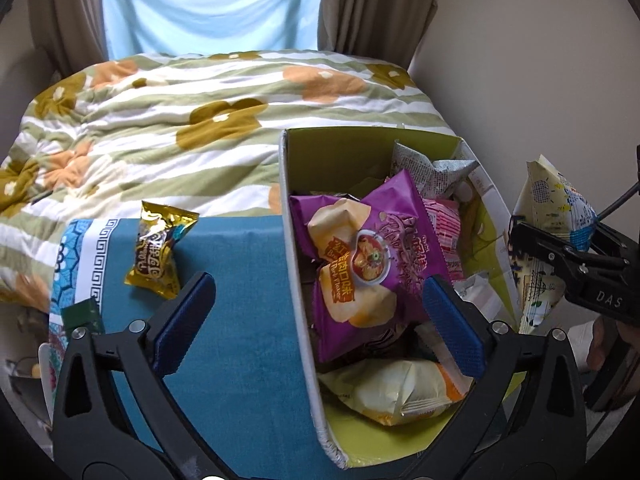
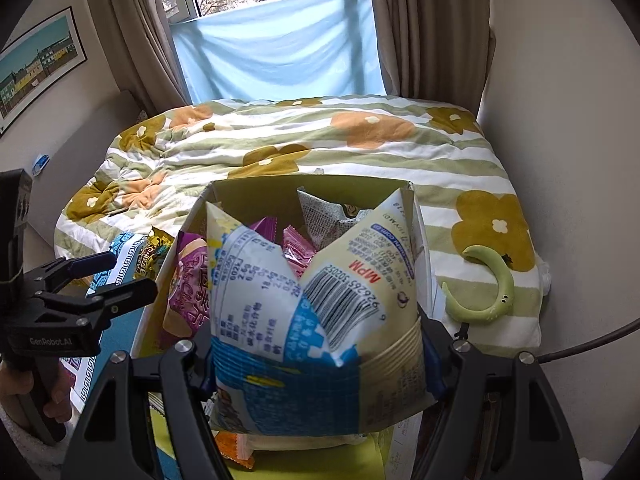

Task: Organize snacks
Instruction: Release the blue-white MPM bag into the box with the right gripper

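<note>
A cardboard box [image 1: 362, 150] with a green inside holds several snack bags, a purple chip bag [image 1: 372, 264] on top. My left gripper [image 1: 320, 320] is open and empty, its jaws astride the box's left wall. A gold snack bag [image 1: 158, 254] lies on the blue cloth [image 1: 240, 300] left of the box. My right gripper [image 2: 320, 364] is shut on a cream and blue snack bag [image 2: 316, 320] and holds it above the box's near end [image 2: 312, 186]. That bag also shows at the right in the left wrist view [image 1: 548, 216].
The box and cloth sit at the foot of a bed with a flowered quilt [image 1: 180, 120]. A green crescent toy [image 2: 490, 284] lies on the quilt right of the box. A wall [image 1: 520, 60] stands close on the right, curtains and a window behind.
</note>
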